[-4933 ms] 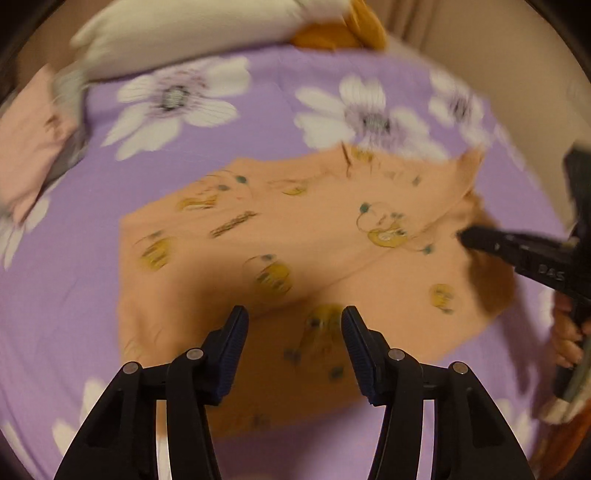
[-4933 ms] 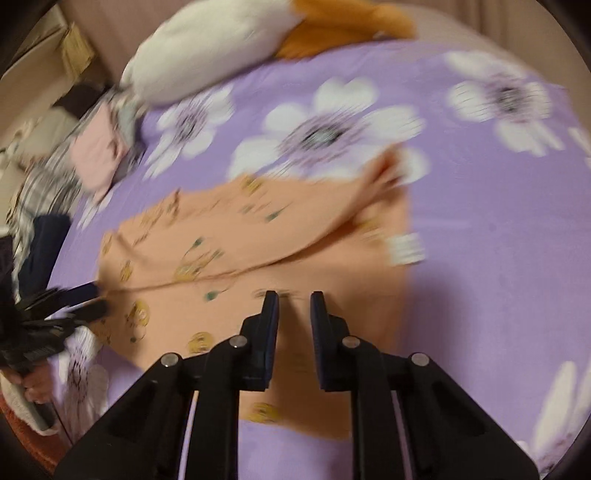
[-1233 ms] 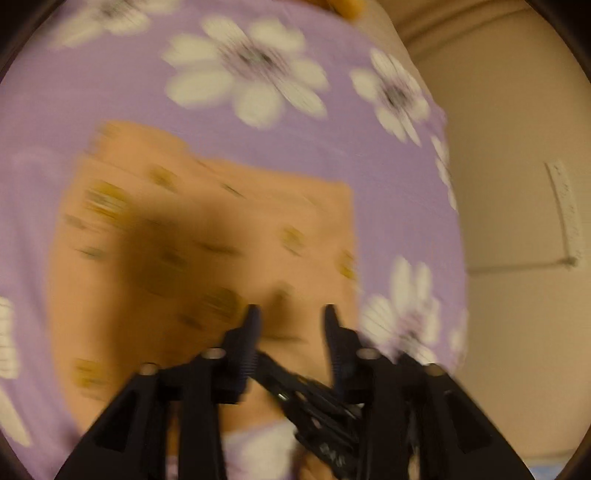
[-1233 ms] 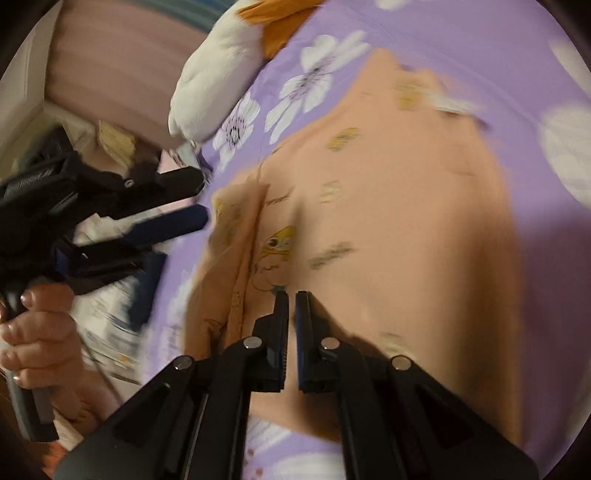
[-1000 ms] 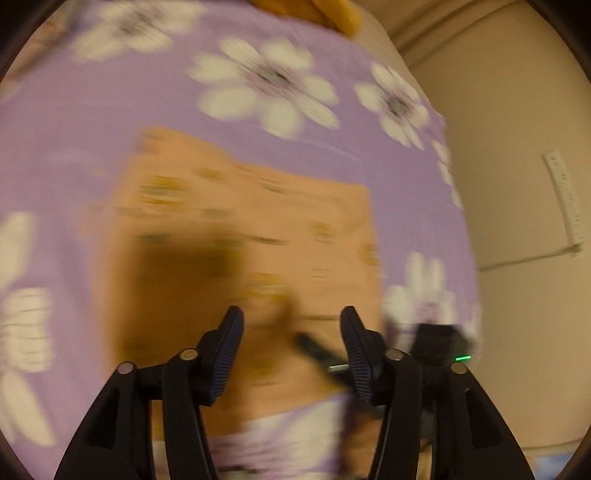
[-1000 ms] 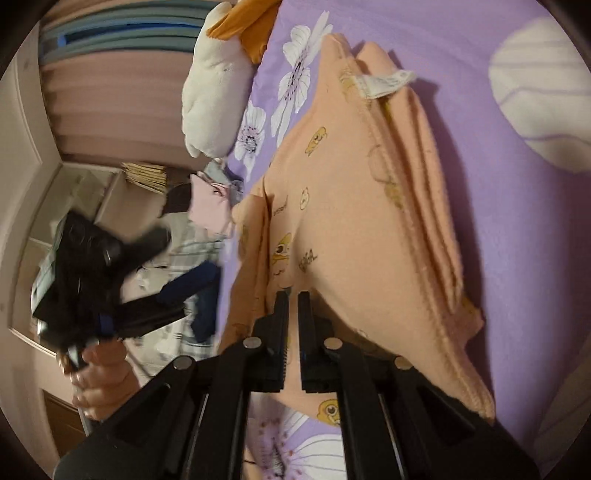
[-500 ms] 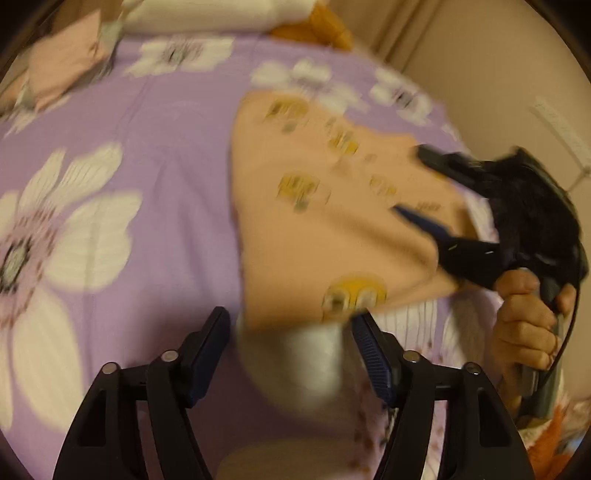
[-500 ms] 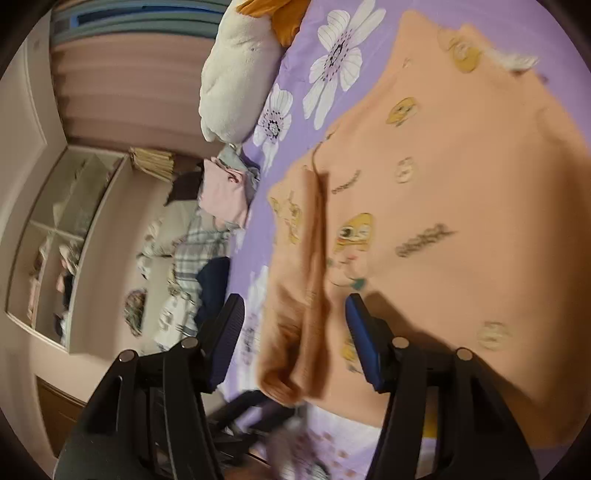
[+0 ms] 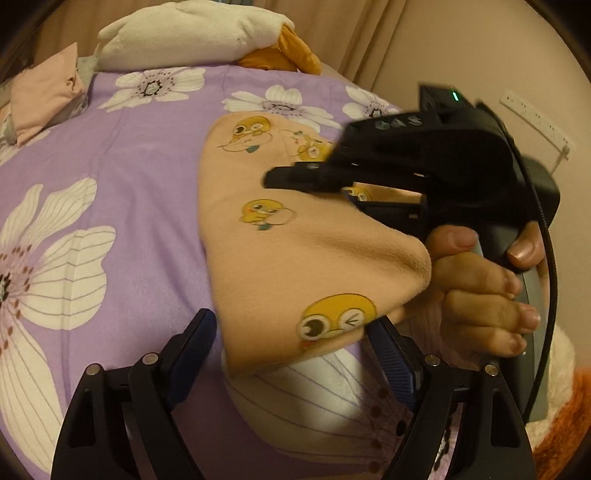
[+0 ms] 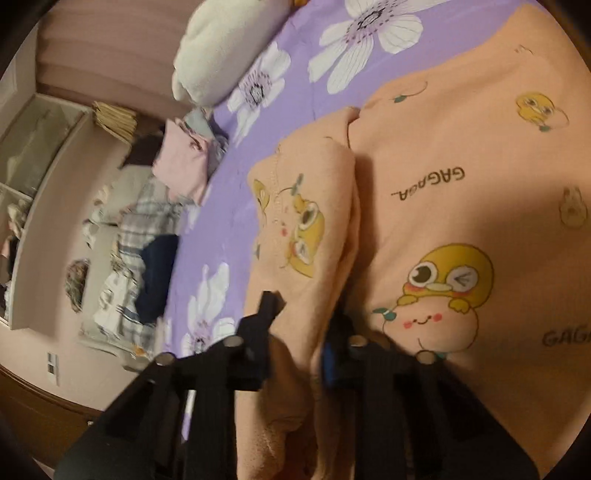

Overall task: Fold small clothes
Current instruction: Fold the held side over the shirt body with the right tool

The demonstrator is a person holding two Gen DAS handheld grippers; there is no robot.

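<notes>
An orange garment (image 9: pixel 295 251) with yellow duck prints lies partly folded on the purple flowered sheet (image 9: pixel 129 155). My left gripper (image 9: pixel 291 332) is low at its near corner; the jaws are opening wide, the corner lies between them and the pads do not touch it. A hand (image 9: pixel 480 288) holds my right gripper (image 9: pixel 314 188) over the garment's right side. In the right wrist view my right gripper (image 10: pixel 303 310) has its jaws closing on a raised fold of the orange garment (image 10: pixel 461 192), and the cloth fills the gap between the fingers.
A white and orange plush pillow (image 9: pixel 192 33) lies at the head of the bed. Folded pink clothes (image 9: pixel 40 92) sit at the far left. A wall with a power strip (image 9: pixel 535 118) stands close on the right. Beyond the bed's edge are a pile of clothes (image 10: pixel 147 266) and shelves.
The right gripper's jaws opened wide, then narrowed onto a fold of the garment. The left gripper swung down to the garment's near corner and spread its fingers wider.
</notes>
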